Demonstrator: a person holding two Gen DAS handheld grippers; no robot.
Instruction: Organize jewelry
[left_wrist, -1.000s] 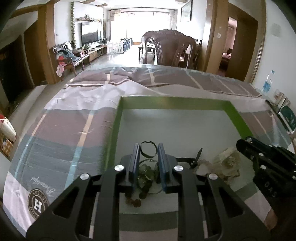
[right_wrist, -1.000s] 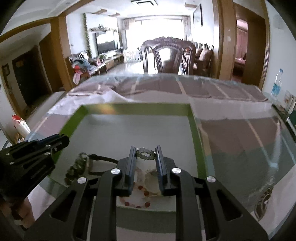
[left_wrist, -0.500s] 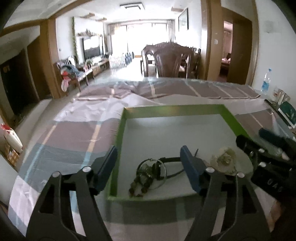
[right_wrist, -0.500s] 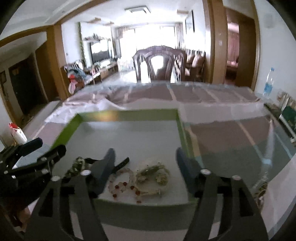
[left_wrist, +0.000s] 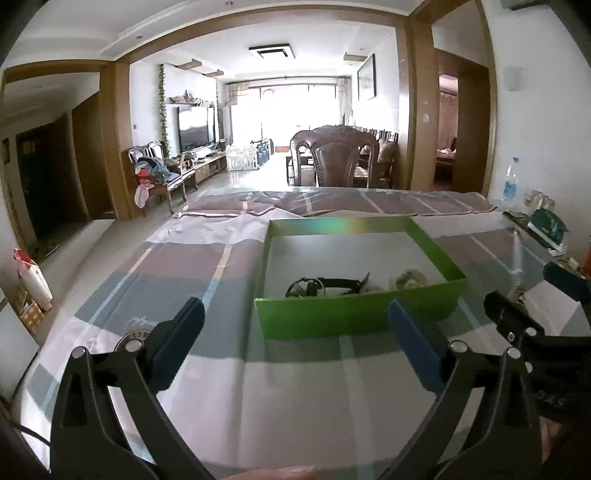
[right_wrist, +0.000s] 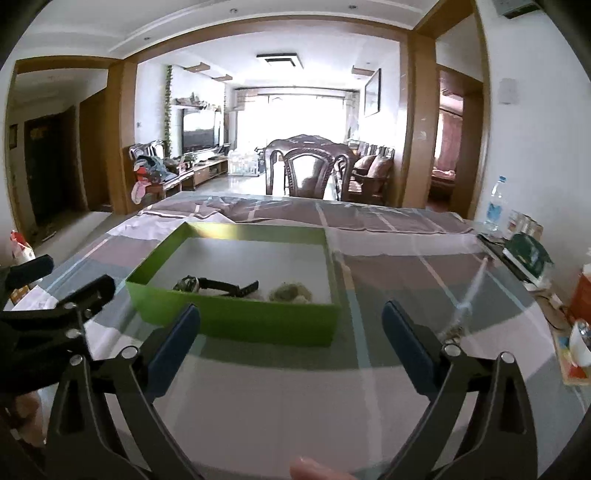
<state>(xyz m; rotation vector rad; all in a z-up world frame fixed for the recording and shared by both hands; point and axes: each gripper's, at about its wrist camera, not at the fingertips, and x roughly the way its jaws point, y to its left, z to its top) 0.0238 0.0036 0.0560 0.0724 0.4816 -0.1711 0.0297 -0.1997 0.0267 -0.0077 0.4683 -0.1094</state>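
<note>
A green box (left_wrist: 354, 317) with a white floor stands on the striped tablecloth; in the right wrist view the box (right_wrist: 236, 317) sits left of centre. Inside lie a dark strap with dark beads (left_wrist: 332, 283) and a pale beaded bracelet (left_wrist: 408, 277); the strap (right_wrist: 221, 285) and the pale bracelet (right_wrist: 290, 291) also show in the right wrist view. My left gripper (left_wrist: 294, 308) hangs in front of the box's near wall, its jaws opening wide with nothing between them. My right gripper (right_wrist: 291, 310) is beside it, jaws likewise opening and empty.
A water bottle (left_wrist: 511, 184) and a green packet (left_wrist: 550, 225) stand at the table's right edge, with an orange container (right_wrist: 581, 291) and a cup (right_wrist: 580, 343) nearer. A dark wooden chair (right_wrist: 306, 173) stands behind the table. A fingertip (right_wrist: 314, 470) shows at the bottom.
Both grippers went from shut over the jewelry inside the box to wide open. They pulled back and up out of the box, leaving the jewelry on its floor.
</note>
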